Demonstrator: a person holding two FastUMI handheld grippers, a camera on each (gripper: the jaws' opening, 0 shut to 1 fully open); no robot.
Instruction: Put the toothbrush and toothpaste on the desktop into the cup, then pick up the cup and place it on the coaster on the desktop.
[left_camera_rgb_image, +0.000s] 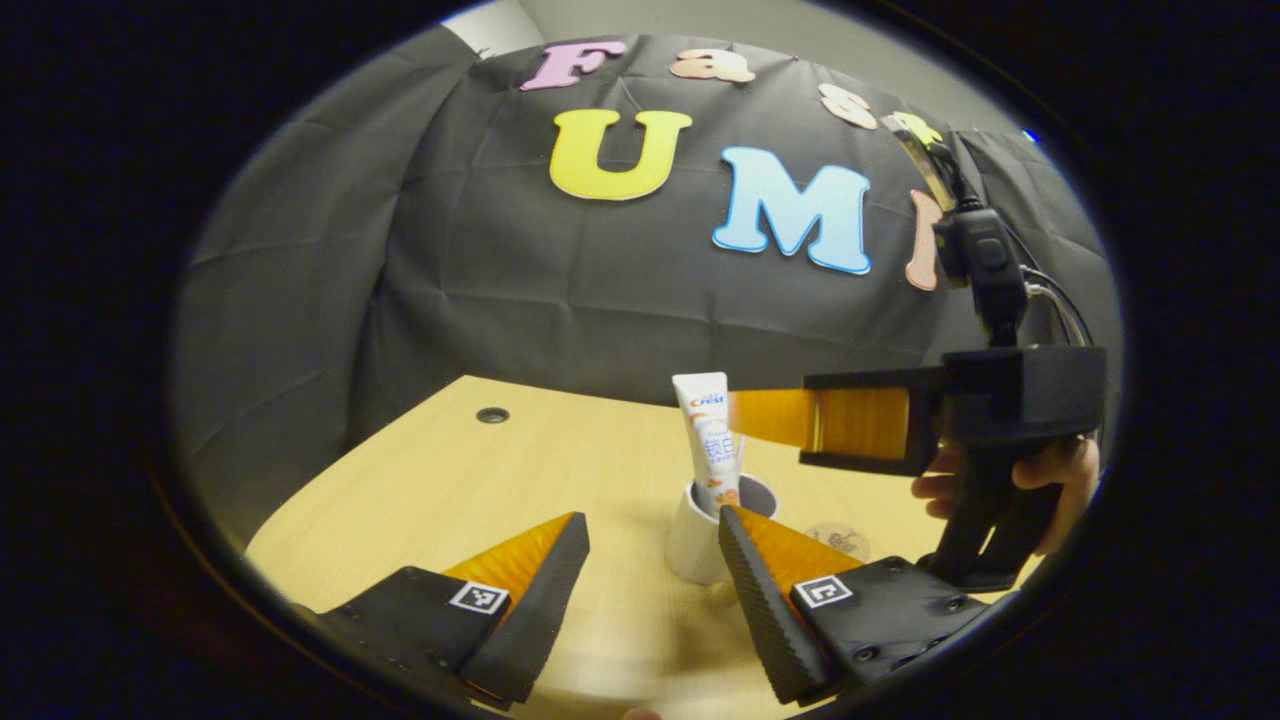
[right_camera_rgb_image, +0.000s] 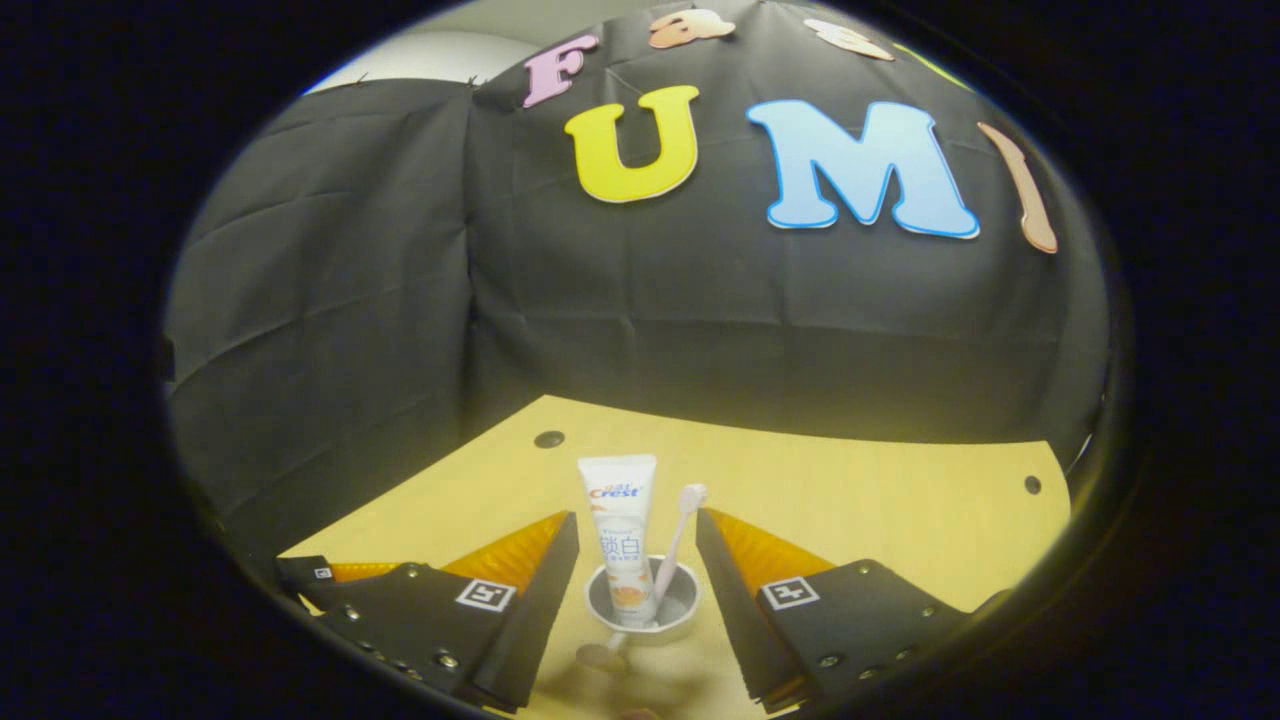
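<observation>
A white cup (left_camera_rgb_image: 693, 548) stands on the wooden desktop (left_camera_rgb_image: 480, 480) with the toothpaste tube (left_camera_rgb_image: 712, 430) upright in it. My left gripper (left_camera_rgb_image: 650, 520) is open, and the cup sits just ahead of it, against its right finger (left_camera_rgb_image: 760, 580). The right gripper (left_camera_rgb_image: 770, 415), held by a hand (left_camera_rgb_image: 1050, 470), hovers level with the tube's upper part. In the right gripper view, the cup (right_camera_rgb_image: 690, 605) holds both the toothpaste (right_camera_rgb_image: 620, 520) and the white toothbrush (right_camera_rgb_image: 678, 535). My right gripper (right_camera_rgb_image: 637, 520) is open around them, touching neither. The round coaster (left_camera_rgb_image: 838, 540) lies just right of the cup.
The desktop has small round cable holes (left_camera_rgb_image: 492, 415) (right_camera_rgb_image: 548, 438) (right_camera_rgb_image: 1025, 484) near its far edge. Black cloth walls close the booth behind and to the left. Bare wood (right_camera_rgb_image: 880, 500) stretches to the right of the cup.
</observation>
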